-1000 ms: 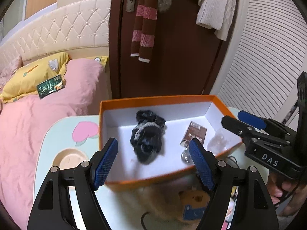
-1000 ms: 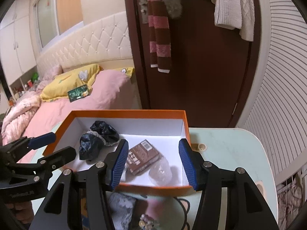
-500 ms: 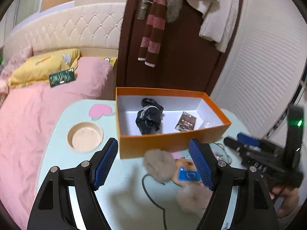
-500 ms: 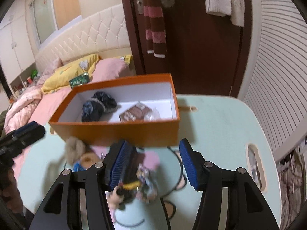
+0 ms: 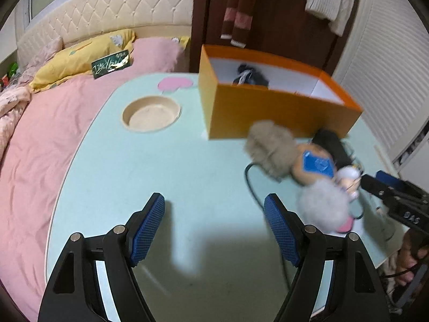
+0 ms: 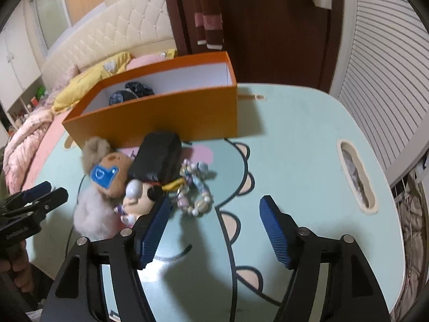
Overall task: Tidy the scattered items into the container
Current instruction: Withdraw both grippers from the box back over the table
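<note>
Scattered items lie in a tight heap on the pale green table (image 6: 308, 139), just near of the orange box (image 6: 171, 118), which sits at the far side and already holds a dark bundle (image 6: 131, 95). The heap is a furry plush toy (image 6: 104, 171) with a blue patch, a black case (image 6: 156, 158) touching the box wall, a small doll figure (image 6: 138, 197) and a bead bracelet (image 6: 194, 190), with a thin black cable (image 5: 250, 185) curling out beside them.

Both tongs are spread wide and carry nothing. The right gripper (image 6: 214, 230) hovers just near of the bracelet and doll; the left gripper (image 5: 214, 230) hangs over bare table, well left of the pile.

The risk is the crowding — everything touches, so a pinch on one piece could drag its neighbour or snag the cable and pull the heap off the near edge. The bracelet looks loose and slippery; a shallow grip could let it slide out on the way over the box wall. The black case seems broad — the jaws may only catch a corner and tip it.
</note>
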### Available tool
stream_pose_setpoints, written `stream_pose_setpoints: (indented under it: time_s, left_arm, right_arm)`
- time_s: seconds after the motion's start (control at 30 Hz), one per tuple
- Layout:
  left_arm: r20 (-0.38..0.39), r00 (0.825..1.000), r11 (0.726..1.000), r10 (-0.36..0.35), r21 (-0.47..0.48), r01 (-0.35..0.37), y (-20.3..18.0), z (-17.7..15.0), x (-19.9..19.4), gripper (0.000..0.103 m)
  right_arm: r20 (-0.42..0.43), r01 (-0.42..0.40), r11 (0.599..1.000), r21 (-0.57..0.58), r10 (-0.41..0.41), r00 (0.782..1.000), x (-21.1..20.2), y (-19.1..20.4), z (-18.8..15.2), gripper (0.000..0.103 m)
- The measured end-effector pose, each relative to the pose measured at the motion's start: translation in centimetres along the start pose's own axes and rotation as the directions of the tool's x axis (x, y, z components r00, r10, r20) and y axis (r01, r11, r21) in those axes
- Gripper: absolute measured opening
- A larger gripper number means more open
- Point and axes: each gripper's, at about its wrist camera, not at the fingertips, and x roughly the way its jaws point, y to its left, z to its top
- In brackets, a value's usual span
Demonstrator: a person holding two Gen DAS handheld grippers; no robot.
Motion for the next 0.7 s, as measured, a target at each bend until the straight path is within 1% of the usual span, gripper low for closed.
stream_pose_setpoints:
  time_s: [0.03,0.07,0.1,0.17,0.2,0.27,0.7]
  left_arm:
    - [0.005,1.0,1.0,0.02,0.018,-0.02,-0.2,-0.1,0.1,0.082]
    - [0.008,0.999,0.998,0.044,0.04,-0.045,-0.4,-0.3,0.3,0.084]
    - [0.02,0.997,0.995,0.071,0.068,-0.072,-0.8,-0.5,0.4,0.087]
    - [0.025,0.998,0.995,0.065,0.078,-0.067,-1.0,-0.8,0.5,0.092]
    - [0.02,0.998,0.996,0.057,0.073,-0.058,-0.9,-0.8,0.6,0.093]
    - [0.021,0.998,0.996,0.059,0.071,-0.06,-1.0,-0.8,0.6,0.094]
    - [0.046,0.997,0.996,0.069,0.056,-0.072,-1.1,-1.0,0.6,0.094]
  right_arm:
    - [-0.016,0.004,1.0,0.001,-0.004,1.0,0.3,0.0,-0.2,0.073]
    - [-0.016,0.017,1.0,-0.003,-0.017,1.0,0.4,0.1,-0.4,0.078]
    - [-0.016,0.035,0.999,-0.007,-0.035,0.999,0.5,0.1,-0.6,0.09]
    - [-0.014,0.08,0.996,-0.034,-0.08,0.997,0.7,0.5,-1.0,0.101]
    - [0.001,0.086,0.995,-0.043,-0.086,0.996,0.7,0.7,-1.2,0.102]
    - [0.024,0.091,0.995,-0.038,-0.09,0.996,0.4,0.8,-1.6,0.102]
    - [0.037,0.071,0.995,-0.063,-0.069,0.997,0.4,0.8,-2.0,0.102]
